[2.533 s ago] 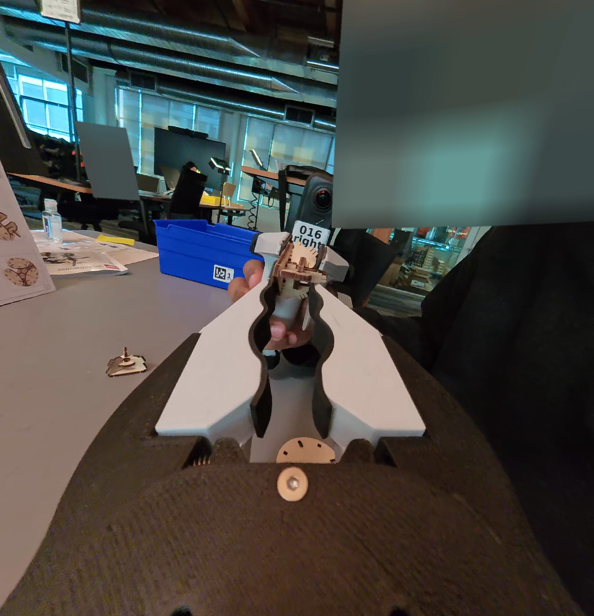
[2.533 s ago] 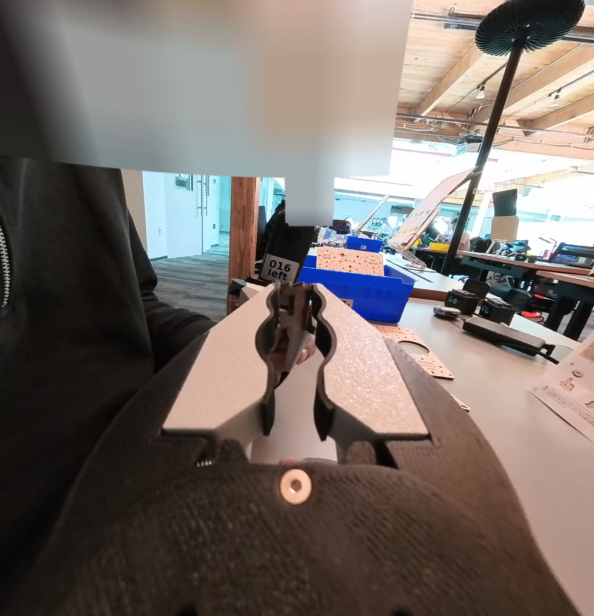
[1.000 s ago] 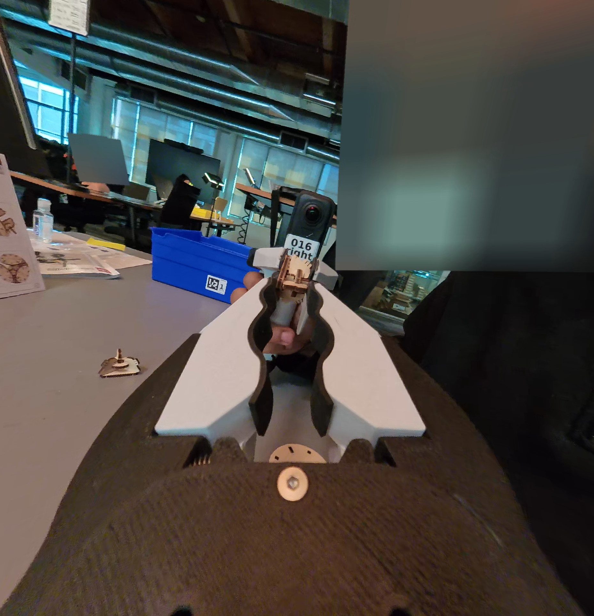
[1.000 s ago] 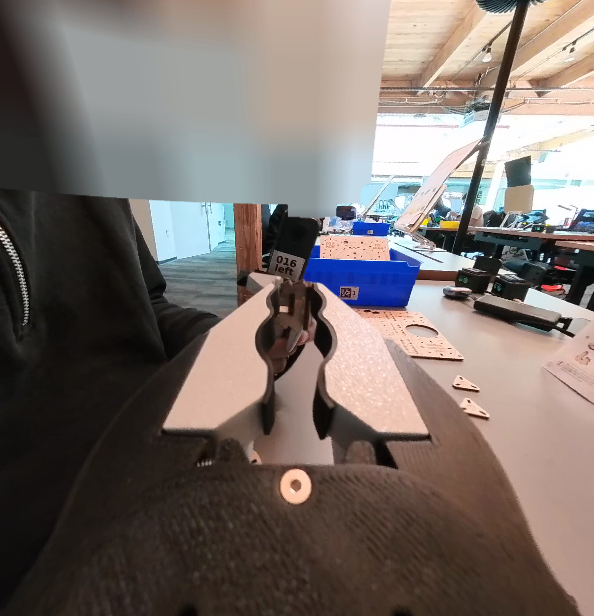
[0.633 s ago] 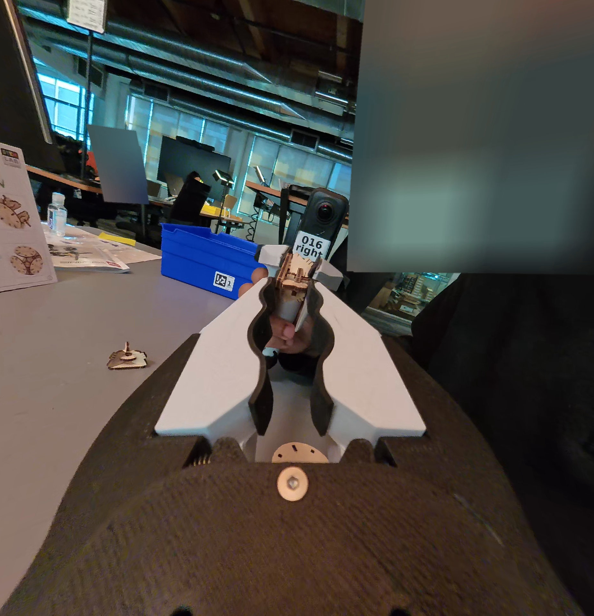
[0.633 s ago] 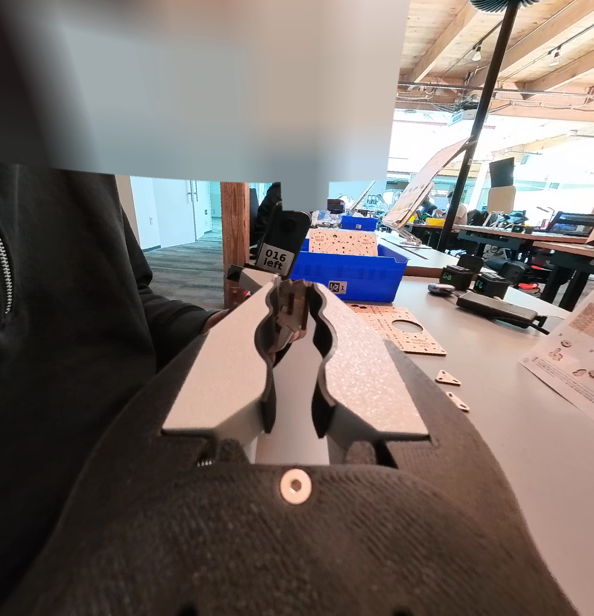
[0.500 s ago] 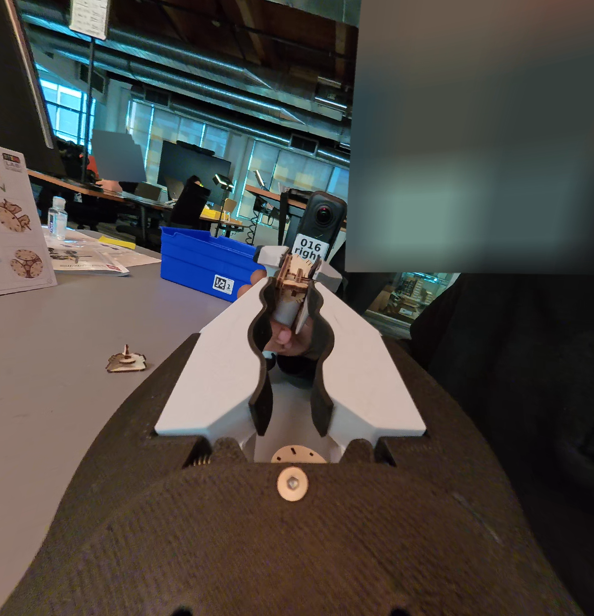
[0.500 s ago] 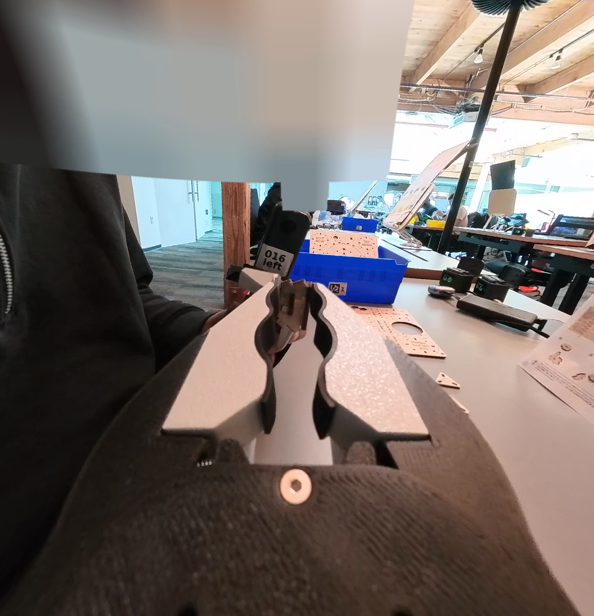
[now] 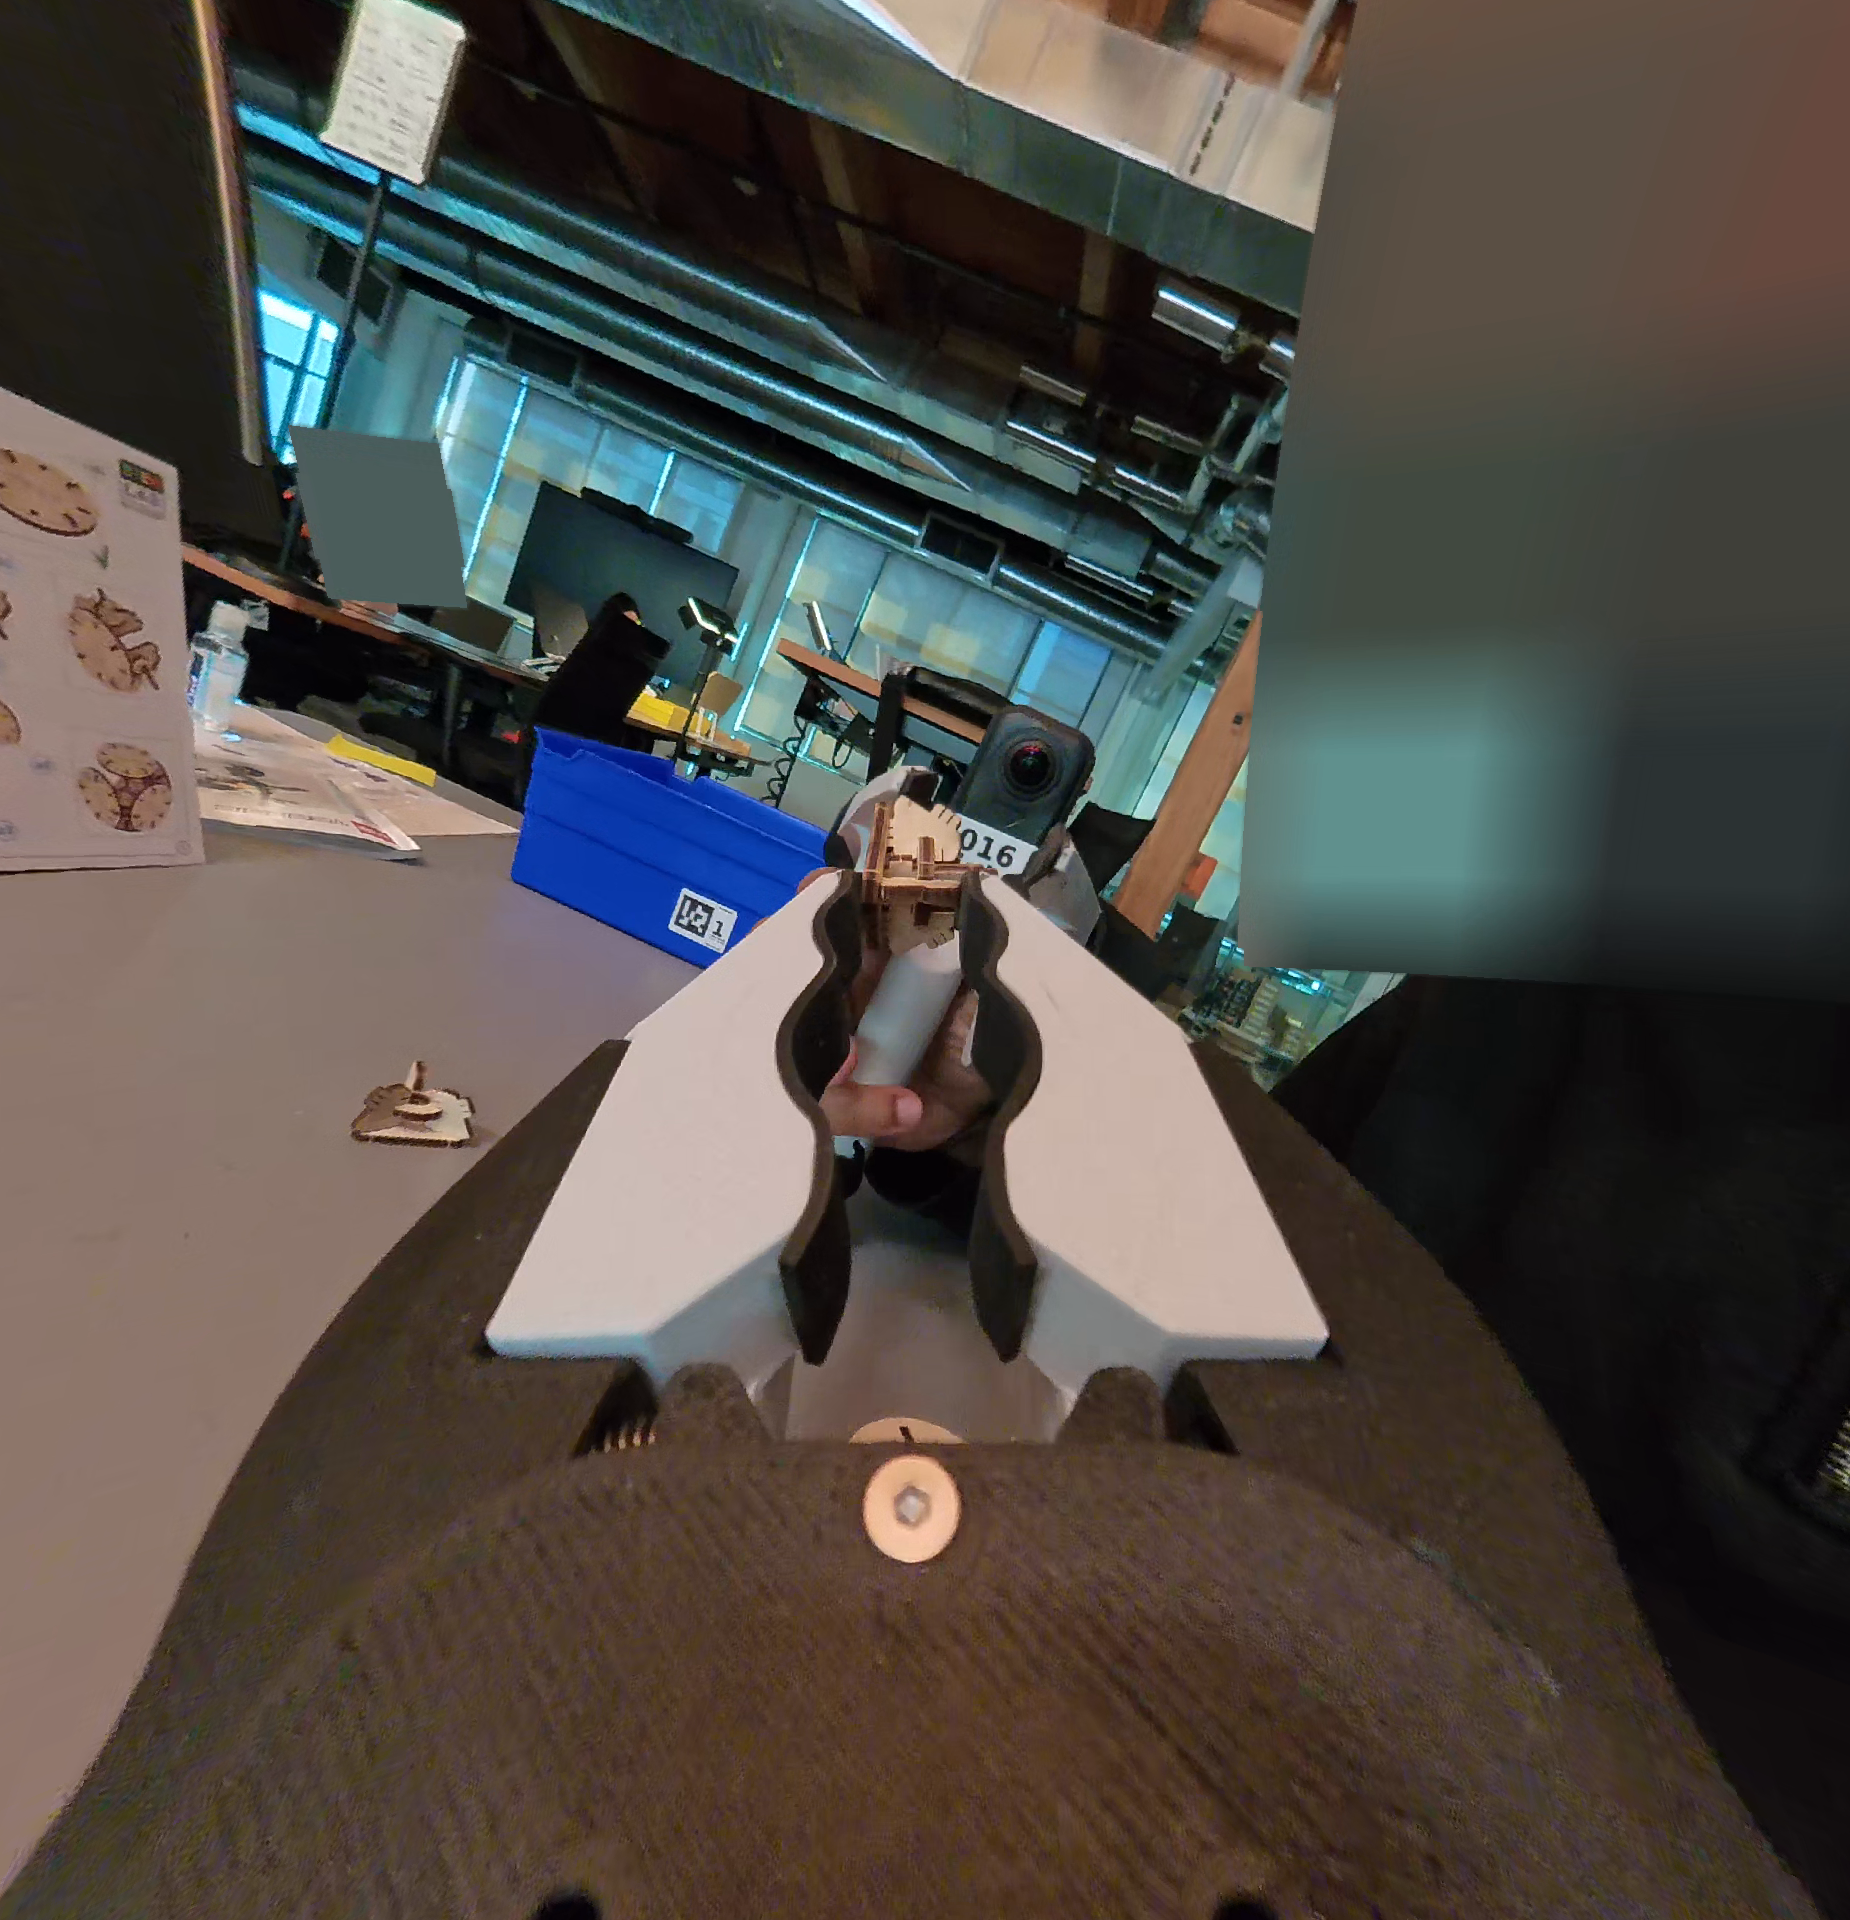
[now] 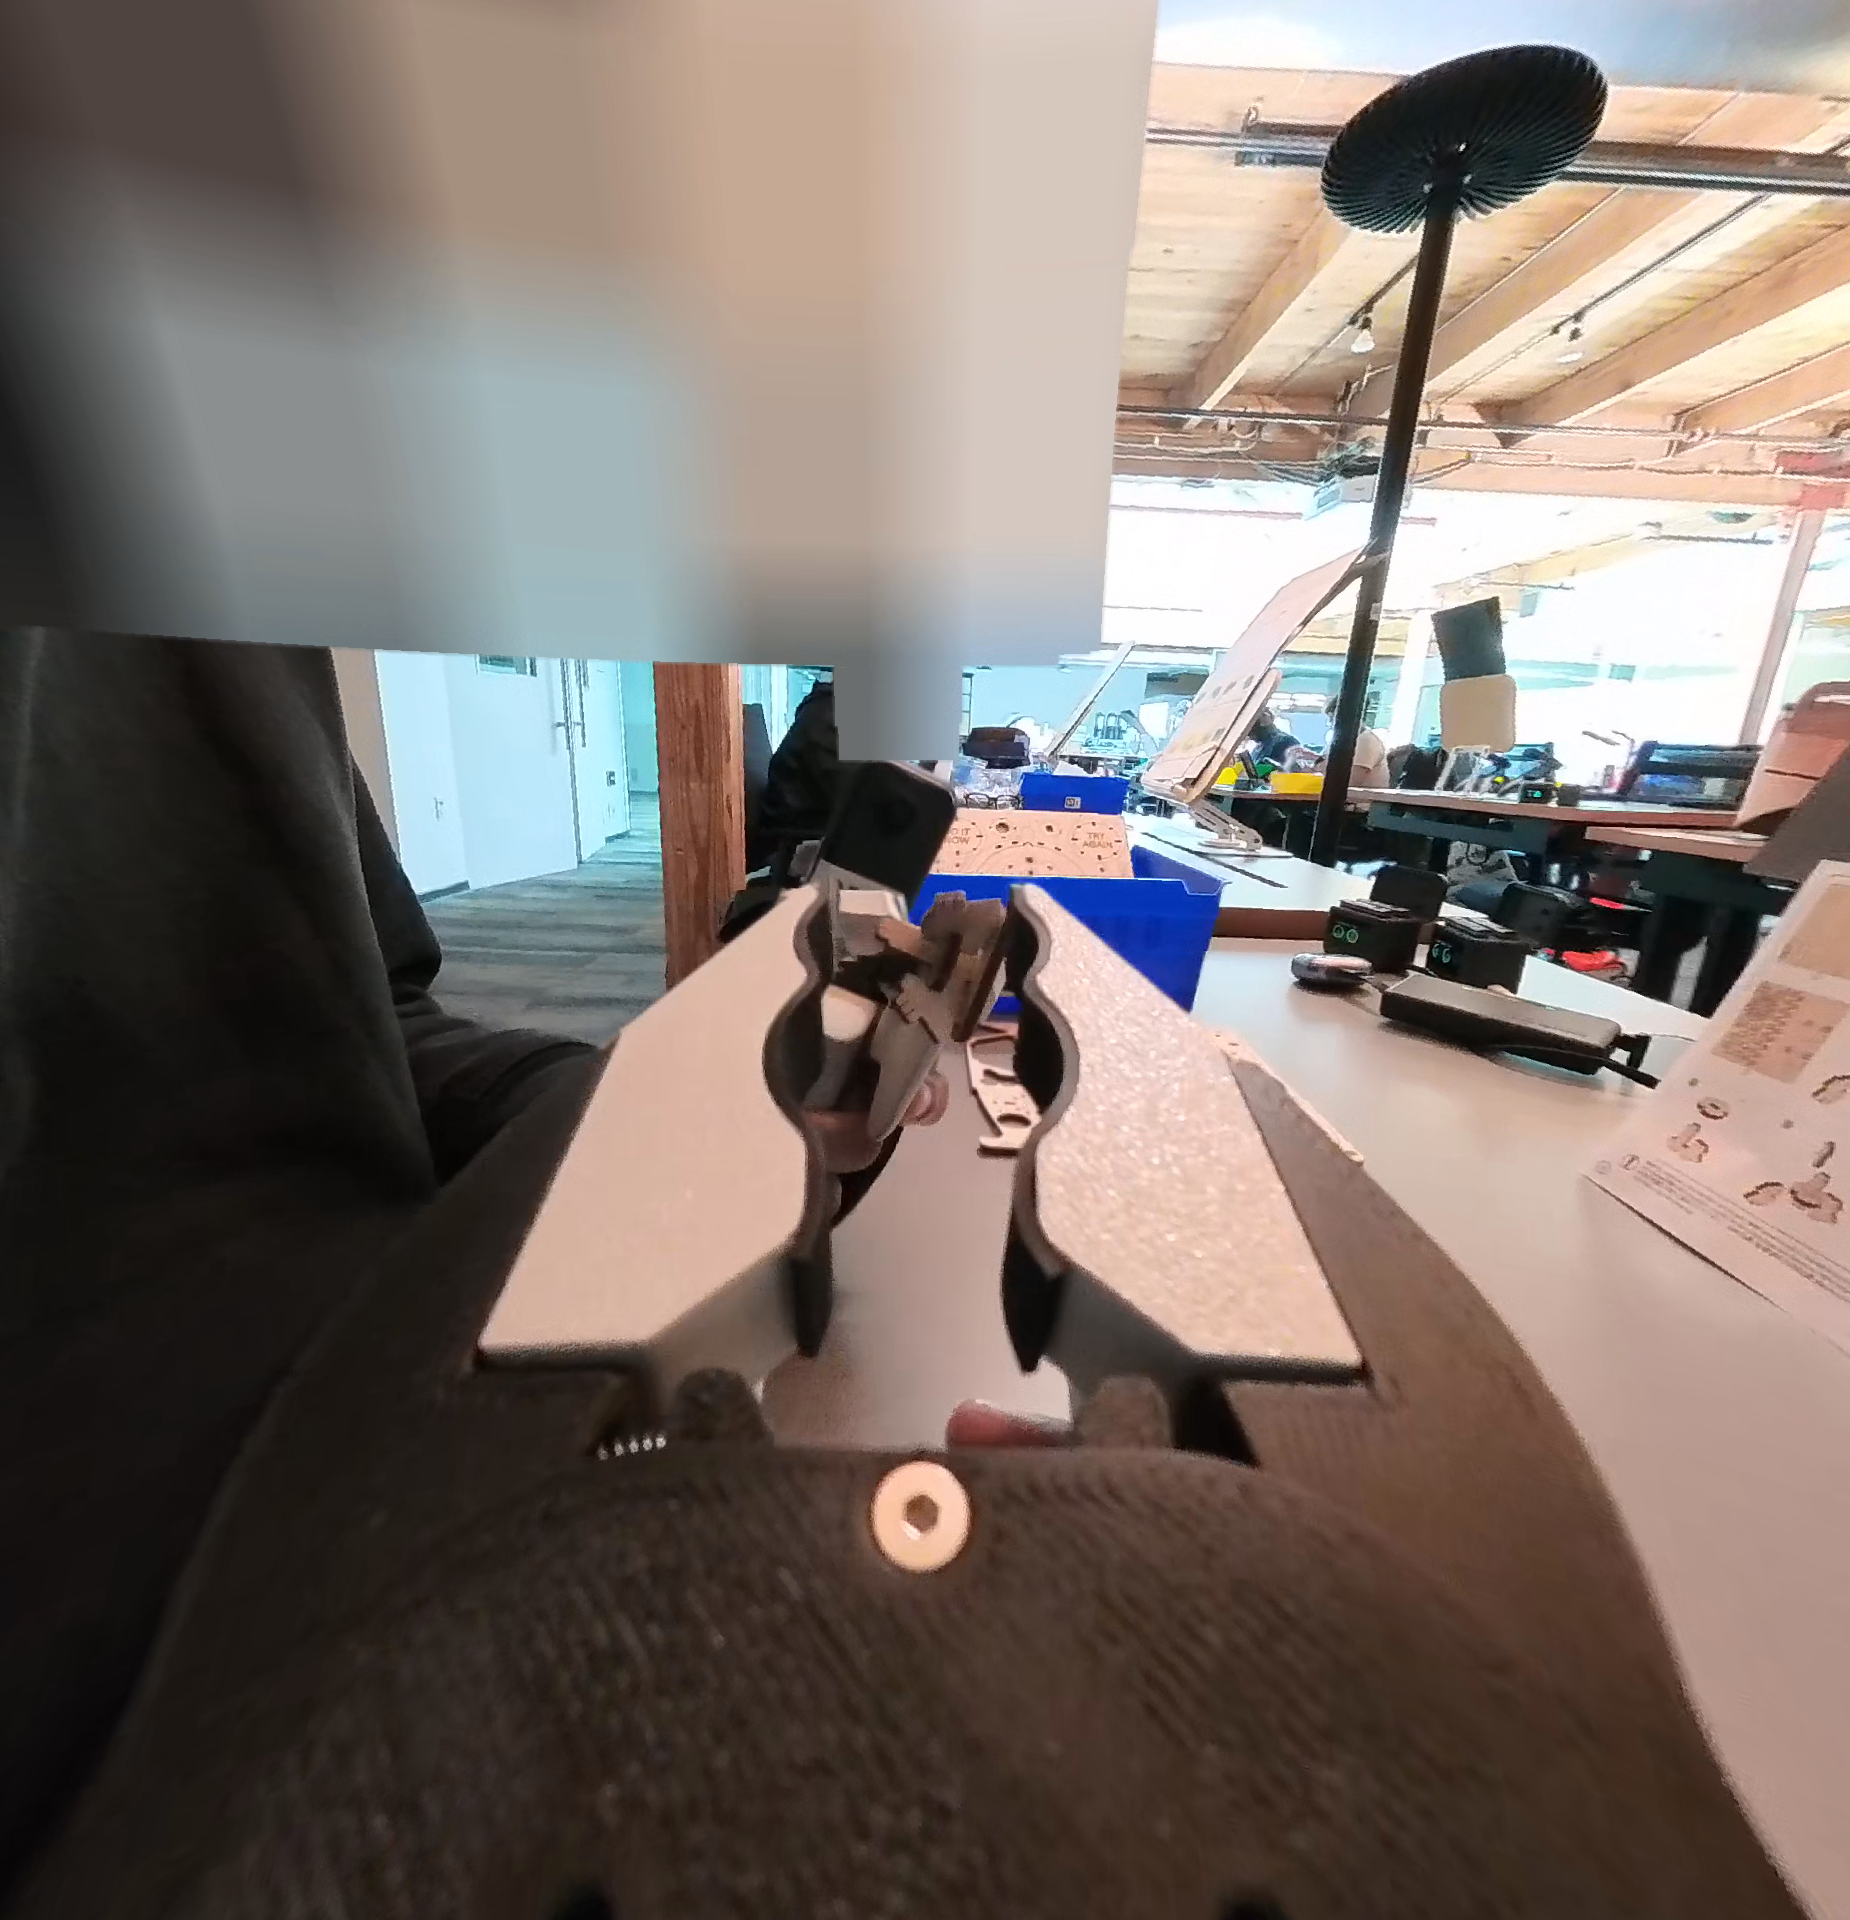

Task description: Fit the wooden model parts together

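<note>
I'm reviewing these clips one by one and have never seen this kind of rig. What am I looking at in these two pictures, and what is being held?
No robot arm here: a person holds a two-finger gripper in each hand, each with a camera looking along its fingers. In the left view, the left gripper is closed on a small wooden assembly. The right view shows the right gripper, its fingers spread wider around the same piece. On the grey table lie a blue bin, instruction sheets, a small wooden part and a perforated wooden sheet.
</note>
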`<state>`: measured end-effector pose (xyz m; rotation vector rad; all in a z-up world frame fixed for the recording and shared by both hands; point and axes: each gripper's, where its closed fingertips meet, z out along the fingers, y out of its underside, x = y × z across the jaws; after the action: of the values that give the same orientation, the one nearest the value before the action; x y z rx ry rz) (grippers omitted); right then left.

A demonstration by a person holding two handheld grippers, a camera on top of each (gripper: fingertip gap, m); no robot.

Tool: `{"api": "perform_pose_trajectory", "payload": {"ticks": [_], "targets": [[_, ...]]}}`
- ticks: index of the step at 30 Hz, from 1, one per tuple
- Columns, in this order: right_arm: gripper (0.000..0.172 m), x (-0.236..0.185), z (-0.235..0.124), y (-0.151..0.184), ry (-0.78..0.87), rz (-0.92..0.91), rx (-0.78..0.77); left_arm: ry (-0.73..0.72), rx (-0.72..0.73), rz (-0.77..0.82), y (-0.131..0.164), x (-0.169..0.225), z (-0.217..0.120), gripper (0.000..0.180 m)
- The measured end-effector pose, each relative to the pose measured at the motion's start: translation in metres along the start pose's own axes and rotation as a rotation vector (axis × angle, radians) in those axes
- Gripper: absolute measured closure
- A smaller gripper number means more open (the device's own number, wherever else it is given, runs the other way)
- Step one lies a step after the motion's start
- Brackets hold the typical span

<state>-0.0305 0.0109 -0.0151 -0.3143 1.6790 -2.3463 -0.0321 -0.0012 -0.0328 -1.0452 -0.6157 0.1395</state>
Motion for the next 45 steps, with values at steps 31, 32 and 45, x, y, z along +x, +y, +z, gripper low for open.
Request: {"api": "perform_pose_trajectory", "payload": {"ticks": [31,32,45], "targets": [[0.144,0.007,0.008,0.030,0.002,0.170,-0.140,0.045,0.036,-0.089,-0.002,-0.001,-0.001,0.163],[0.149,0.006,0.008,0.028,-0.006,0.163,-0.129,0.046,0.038,-0.092,-0.003,-0.001,-0.001,0.163],[0.156,0.003,0.005,0.017,-0.001,0.059,-0.112,0.102,0.020,-0.106,0.001,0.007,0.003,0.158]]}}
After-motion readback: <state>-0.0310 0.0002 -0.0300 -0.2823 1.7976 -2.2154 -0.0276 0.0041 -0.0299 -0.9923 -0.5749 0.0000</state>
